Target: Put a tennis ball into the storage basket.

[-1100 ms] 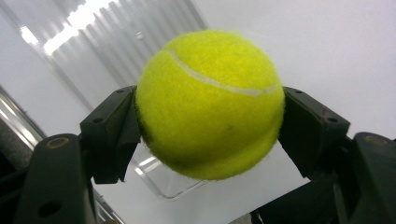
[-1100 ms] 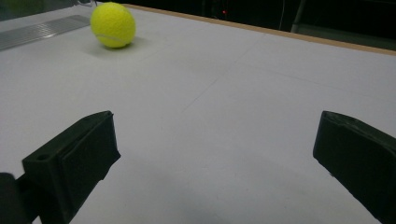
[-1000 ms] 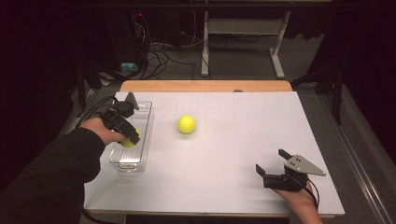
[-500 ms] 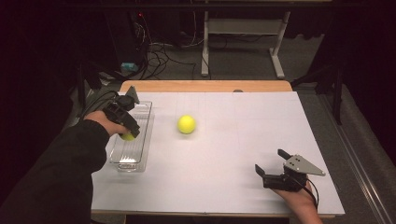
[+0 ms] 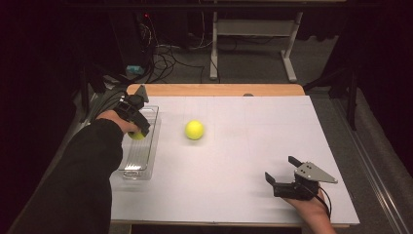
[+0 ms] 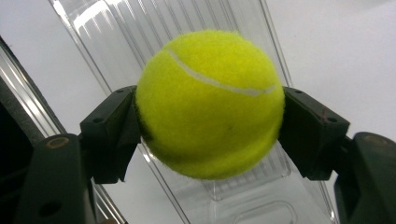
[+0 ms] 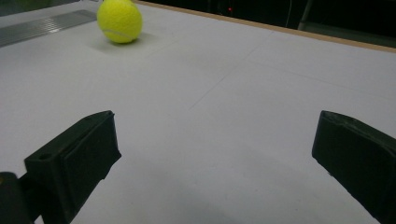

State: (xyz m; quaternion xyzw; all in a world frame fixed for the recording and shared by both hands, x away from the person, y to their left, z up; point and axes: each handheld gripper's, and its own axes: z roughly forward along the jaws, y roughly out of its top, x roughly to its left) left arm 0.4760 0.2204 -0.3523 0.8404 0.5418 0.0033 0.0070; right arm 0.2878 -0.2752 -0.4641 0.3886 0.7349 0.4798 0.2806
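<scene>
- High view: we see the left gripper (image 5: 139, 127) at the left of the frame, over the far half of the clear tray (image 5: 130, 168), its jaws clamped on a tennis ball (image 5: 137, 135). Whether the ball touches the tray floor cannot be told from here.
- High view: a second tennis ball (image 5: 194, 129) lies loose on the white table (image 5: 253, 146), just right of the tray and apart from it.
- High view: the right gripper (image 5: 278, 171) rests at the lower right of the frame, well apart from both balls, jaws spread and holding nothing.
- Left gripper view: the tennis ball (image 6: 210, 103) sits in the middle of the frame, pinched on both sides by the black jaws. The ribbed floor and walls of the clear tray (image 6: 261, 186) lie directly behind it.
- Right gripper view: the two jaws stand wide apart at the lower corners over bare table (image 7: 224, 116). The second tennis ball (image 7: 119, 20) rests at the upper left, with an edge of the clear tray (image 7: 42, 25) beside it.
- Status: we judge the first ball to be positioned over the tray but not yet released. The second ball remains untouched on the table.
- Remaining: open the left jaws to deposit the first ball, then collect and tray the second.
</scene>
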